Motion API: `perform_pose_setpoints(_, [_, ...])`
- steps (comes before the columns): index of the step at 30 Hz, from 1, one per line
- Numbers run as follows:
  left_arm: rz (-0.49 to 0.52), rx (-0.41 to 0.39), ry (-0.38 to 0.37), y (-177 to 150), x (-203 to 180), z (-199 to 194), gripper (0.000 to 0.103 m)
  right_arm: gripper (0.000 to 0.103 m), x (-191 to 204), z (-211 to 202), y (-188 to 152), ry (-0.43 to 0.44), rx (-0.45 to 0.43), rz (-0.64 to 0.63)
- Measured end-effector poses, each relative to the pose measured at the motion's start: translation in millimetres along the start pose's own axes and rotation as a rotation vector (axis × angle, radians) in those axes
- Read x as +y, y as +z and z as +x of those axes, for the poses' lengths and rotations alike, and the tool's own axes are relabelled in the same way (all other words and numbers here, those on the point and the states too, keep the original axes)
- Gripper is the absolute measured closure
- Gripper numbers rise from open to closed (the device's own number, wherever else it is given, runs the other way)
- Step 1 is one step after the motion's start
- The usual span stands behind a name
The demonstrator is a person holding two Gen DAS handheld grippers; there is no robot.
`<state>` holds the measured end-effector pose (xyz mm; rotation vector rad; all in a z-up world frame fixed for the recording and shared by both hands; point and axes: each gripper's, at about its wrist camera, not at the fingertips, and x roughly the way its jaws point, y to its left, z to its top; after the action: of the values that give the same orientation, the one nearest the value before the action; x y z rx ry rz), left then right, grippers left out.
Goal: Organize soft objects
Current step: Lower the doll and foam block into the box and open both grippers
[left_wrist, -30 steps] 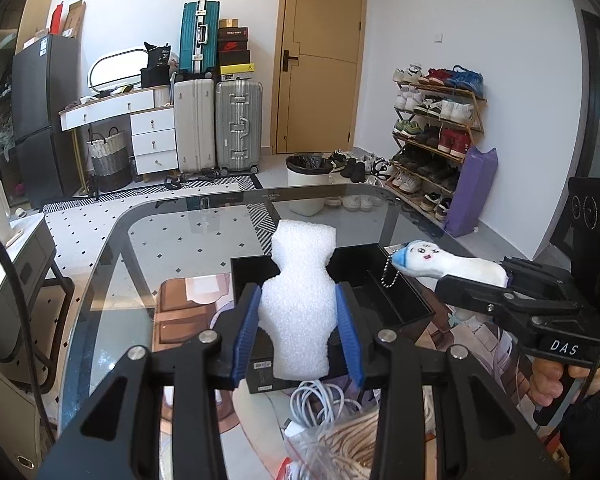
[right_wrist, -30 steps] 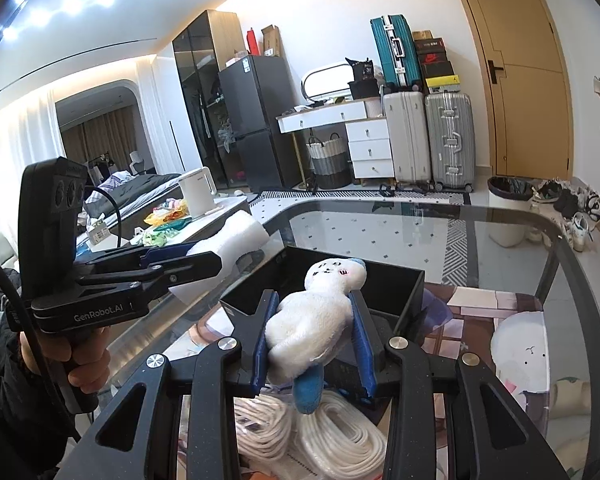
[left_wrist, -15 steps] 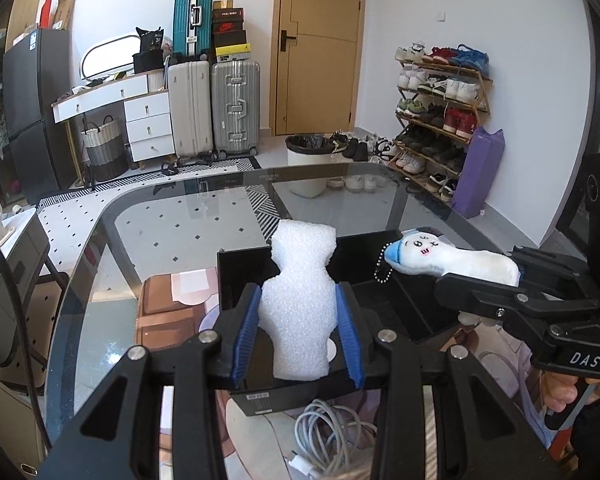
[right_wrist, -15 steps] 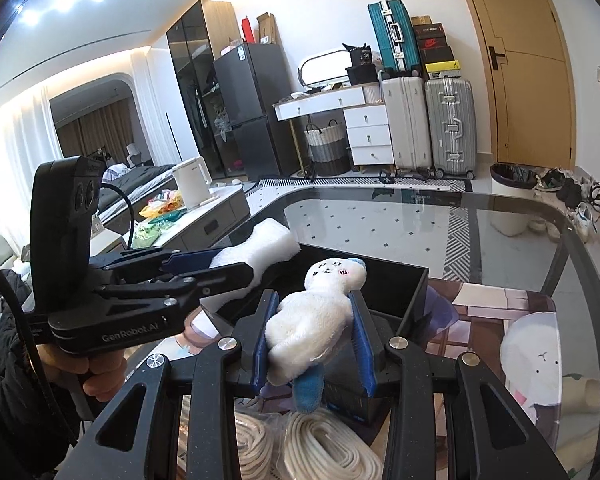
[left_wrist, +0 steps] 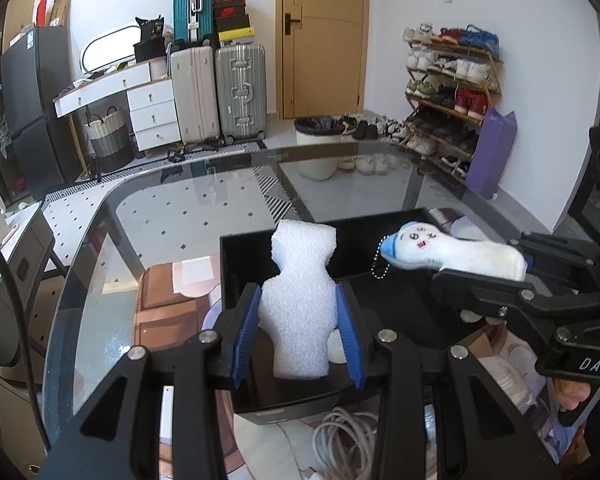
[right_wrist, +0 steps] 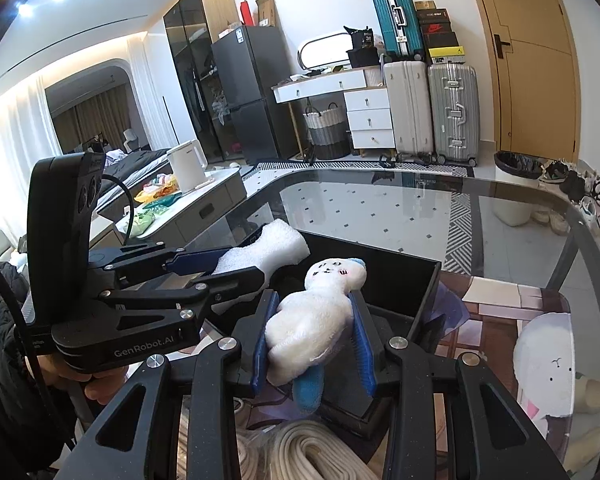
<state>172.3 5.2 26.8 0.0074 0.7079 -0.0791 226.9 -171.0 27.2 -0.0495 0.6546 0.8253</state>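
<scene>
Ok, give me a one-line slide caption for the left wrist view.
Left gripper holds a white foam piece over the black box, right gripper bringing a plush toy alongside.

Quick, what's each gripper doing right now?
Left gripper: closed on the white foam piece.
Right gripper: closed on the white plush toy.

Glass table (left_wrist: 188, 216) with open black box (left_wrist: 396, 240) on top, coiled white cables (right_wrist: 320, 456) beside it.

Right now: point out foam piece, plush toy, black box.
foam piece (left_wrist: 300, 320), left wrist view, its middle.
plush toy (right_wrist: 312, 320), right wrist view, its body.
black box (left_wrist: 226, 276), left wrist view, its left wall.
</scene>
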Motion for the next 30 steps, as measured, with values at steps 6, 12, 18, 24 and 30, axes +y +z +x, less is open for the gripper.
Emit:
perform_pose_setpoints(6, [0.061,0.034,0.025,-5,-7,6,0.066,0.068,-2,15,-4,-0.009,0.035,-0.007])
perform_pose_setpoints(12, [0.051,0.061,-0.027,-8,-8,5,0.066,0.068,-5,25,-7,-0.013,0.064,0.003])
perform_pose_setpoints(18, [0.048,0.063,-0.019,-11,-12,-1,0.066,0.068,-6,25,-9,-0.001,0.078,0.004])
perform_pose_setpoints(24, [0.059,0.069,0.008,-12,-15,-6,0.058,0.067,-3,21,-5,-0.005,0.062,-0.003])
perform_pose_setpoints(30, [0.051,0.04,-0.004,-13,-18,-20,0.037,0.047,3,-5,-6,-0.052,0.007,-0.032])
